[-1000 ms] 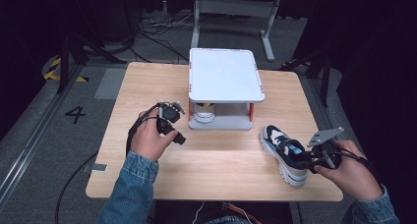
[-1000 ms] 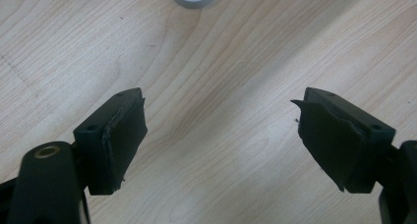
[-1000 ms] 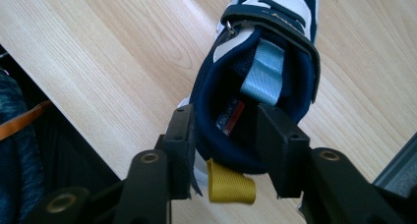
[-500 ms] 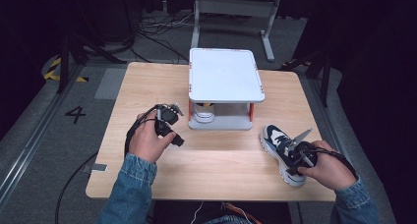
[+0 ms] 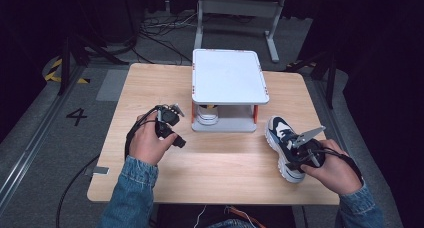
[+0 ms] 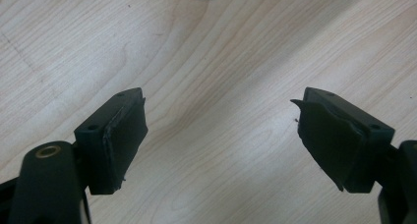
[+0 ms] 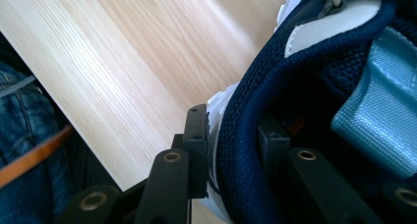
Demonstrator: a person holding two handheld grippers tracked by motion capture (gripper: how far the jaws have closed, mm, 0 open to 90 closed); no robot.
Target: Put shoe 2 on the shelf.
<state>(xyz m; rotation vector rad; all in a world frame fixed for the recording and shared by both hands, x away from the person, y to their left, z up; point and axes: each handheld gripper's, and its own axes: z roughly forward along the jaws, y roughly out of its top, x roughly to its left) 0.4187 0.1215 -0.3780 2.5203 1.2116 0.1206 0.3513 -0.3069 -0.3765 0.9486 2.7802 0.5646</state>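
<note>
A navy and white sneaker (image 5: 280, 137) lies on the wooden table (image 5: 150, 83) at the right, toe pointing away. My right gripper (image 5: 298, 157) is at its heel end. In the right gripper view the sneaker's navy mesh collar (image 7: 246, 150) sits between the jaws of the right gripper (image 7: 233, 121), one jaw outside the shoe and one inside. The jaws have just been closing and now press on the collar. My left gripper (image 5: 178, 126) rests in the left hand on the table left of the stand. The left gripper (image 6: 221, 130) is open with bare wood between its jaws.
A white two-tier stand (image 5: 227, 78) occupies the table's middle back, with a white round object (image 5: 206, 115) on its lower shelf. The sneaker lies close to the table's right edge. A denim sleeve (image 7: 19, 111) and the near table edge show in the right gripper view.
The right hand has moved left and slightly down onto the sneaker's heel end, and its jaws have closed around the collar. The left hand has stayed put.
</note>
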